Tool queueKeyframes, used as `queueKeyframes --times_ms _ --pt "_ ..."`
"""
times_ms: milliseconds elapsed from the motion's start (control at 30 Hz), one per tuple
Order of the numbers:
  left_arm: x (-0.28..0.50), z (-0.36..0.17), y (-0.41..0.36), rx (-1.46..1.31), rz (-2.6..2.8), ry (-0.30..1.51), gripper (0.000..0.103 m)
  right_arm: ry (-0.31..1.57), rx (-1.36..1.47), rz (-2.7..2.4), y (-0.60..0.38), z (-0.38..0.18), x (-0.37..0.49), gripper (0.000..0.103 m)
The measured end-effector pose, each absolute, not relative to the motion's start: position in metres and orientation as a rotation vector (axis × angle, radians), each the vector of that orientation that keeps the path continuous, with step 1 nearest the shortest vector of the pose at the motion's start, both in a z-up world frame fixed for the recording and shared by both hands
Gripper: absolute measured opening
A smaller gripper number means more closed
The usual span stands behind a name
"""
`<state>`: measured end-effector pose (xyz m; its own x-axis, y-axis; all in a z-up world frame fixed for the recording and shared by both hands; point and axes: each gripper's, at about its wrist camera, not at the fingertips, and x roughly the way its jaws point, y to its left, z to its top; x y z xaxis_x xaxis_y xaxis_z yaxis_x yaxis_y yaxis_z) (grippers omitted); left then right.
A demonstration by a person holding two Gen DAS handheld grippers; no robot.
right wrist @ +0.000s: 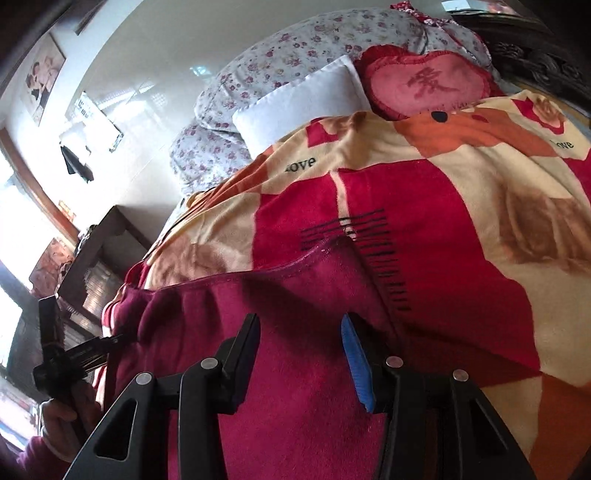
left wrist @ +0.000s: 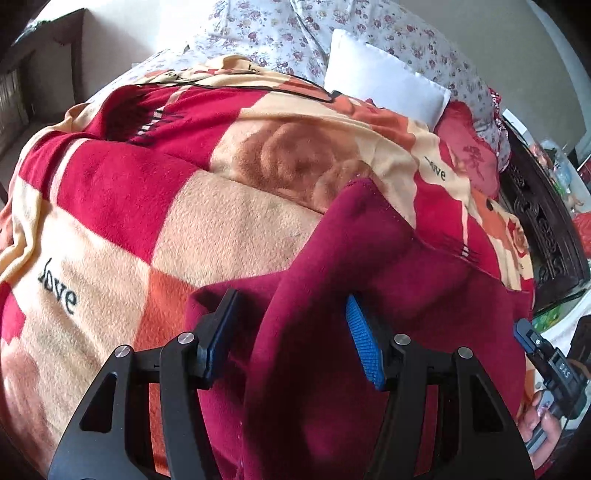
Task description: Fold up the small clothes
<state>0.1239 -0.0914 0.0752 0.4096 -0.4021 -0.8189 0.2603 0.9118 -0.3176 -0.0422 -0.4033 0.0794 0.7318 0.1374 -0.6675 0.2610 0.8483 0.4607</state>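
The left gripper point(left wrist: 291, 325) hung over a dark red garment point(left wrist: 388, 280) with its two fingers spread wide; a raised fold of the cloth stood up in the gap between them, and neither blue pad point(left wrist: 364, 343) was clamped on it. The garment lay directly beneath and ahead of that gripper, spread on a checked blanket point(left wrist: 129, 206) printed with the word "love", which stretched away in front and to the left. Far ahead sat a white pillow point(left wrist: 384, 81) against flowered bedding point(left wrist: 280, 33), with a red cushion point(left wrist: 469, 155) ahead to the right. Low at the right edge, the right gripper point(left wrist: 546, 354) showed beside the garment, held in a hand point(left wrist: 543, 424). In the right wrist view, the right gripper point(right wrist: 301, 343) also had its fingers parted, poised above the garment point(right wrist: 288, 369), whose stitched edge point(right wrist: 258, 273) ran just ahead of the fingertips. The blanket point(right wrist: 480, 229) continued ahead and to the right, with the pillow point(right wrist: 295, 103) and a heart-shaped cushion point(right wrist: 428, 88) far ahead. The left gripper point(right wrist: 110, 341) appeared low to the left, at the garment's side.
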Motion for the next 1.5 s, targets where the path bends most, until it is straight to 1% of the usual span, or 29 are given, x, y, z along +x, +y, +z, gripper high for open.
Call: queueKeyframes --times_ms 133,300,467,633,667,700,733,800,900,1033,1167,1200,1233,1267,1300,1333,1500 --pt "0.104 0.087 -0.081 -0.142 -0.464 1.06 0.059 0.761 0.57 -0.021 -0.4 0.096 -0.077 0.044" --pt "0.068 0.1 -0.054 -0.164 -0.525 1.049 0.059 0.771 0.546 0.003 -0.393 0.1 -0.148 0.045" --pt "0.035 0.098 -0.033 -0.167 -0.55 1.065 0.059 0.816 0.578 0.055 -0.371 0.084 -0.194 0.045" --pt "0.011 0.09 -0.022 -0.169 -0.569 1.089 0.059 0.879 0.572 0.063 -0.346 0.053 -0.193 0.045" --pt "0.006 0.089 -0.021 -0.155 -0.566 1.088 0.059 0.881 0.568 0.059 -0.344 0.048 -0.19 0.039" --pt "0.003 0.088 -0.02 -0.15 -0.569 1.088 0.059 0.885 0.565 0.054 -0.343 0.045 -0.187 0.019" --pt "0.001 0.087 -0.019 -0.149 -0.572 1.093 0.059 0.892 0.561 0.031 -0.344 0.043 -0.184 0.009" --pt "-0.004 0.088 -0.017 -0.156 -0.588 1.096 0.059 0.872 0.578 0.038 -0.346 0.051 -0.187 0.008" --pt "-0.011 0.085 -0.016 -0.149 -0.614 1.089 0.059 0.848 0.51 -0.001 -0.349 0.067 -0.201 0.008" --pt "-0.013 0.074 -0.027 -0.118 -0.635 1.124 0.059 0.884 0.55 -0.031 -0.356 0.054 -0.198 0.008" --pt "-0.01 0.068 -0.037 -0.09 -0.657 1.124 0.058 0.884 0.514 -0.04 -0.349 0.057 -0.196 0.008" --pt "-0.01 0.066 -0.038 -0.079 -0.662 1.127 0.05 0.879 0.512 -0.042 -0.35 0.059 -0.196 0.007" --pt "-0.009 0.065 -0.04 -0.067 -0.67 1.13 0.024 0.877 0.508 -0.045 -0.351 0.061 -0.197 0.007" --pt "-0.007 0.065 -0.044 -0.035 -0.669 1.135 0.015 0.873 0.503 -0.052 -0.351 0.063 -0.198 0.007" --pt "-0.007 0.067 -0.045 -0.022 -0.668 1.13 0.013 0.868 0.493 -0.053 -0.351 0.067 -0.198 0.007" --pt "-0.006 0.069 -0.044 -0.019 -0.677 1.123 0.008 0.863 0.481 -0.054 -0.351 0.072 -0.199 0.007" --pt "-0.009 0.098 -0.032 0.022 -0.723 1.067 0.008 0.838 0.421 -0.065 -0.352 0.094 -0.203 0.007"
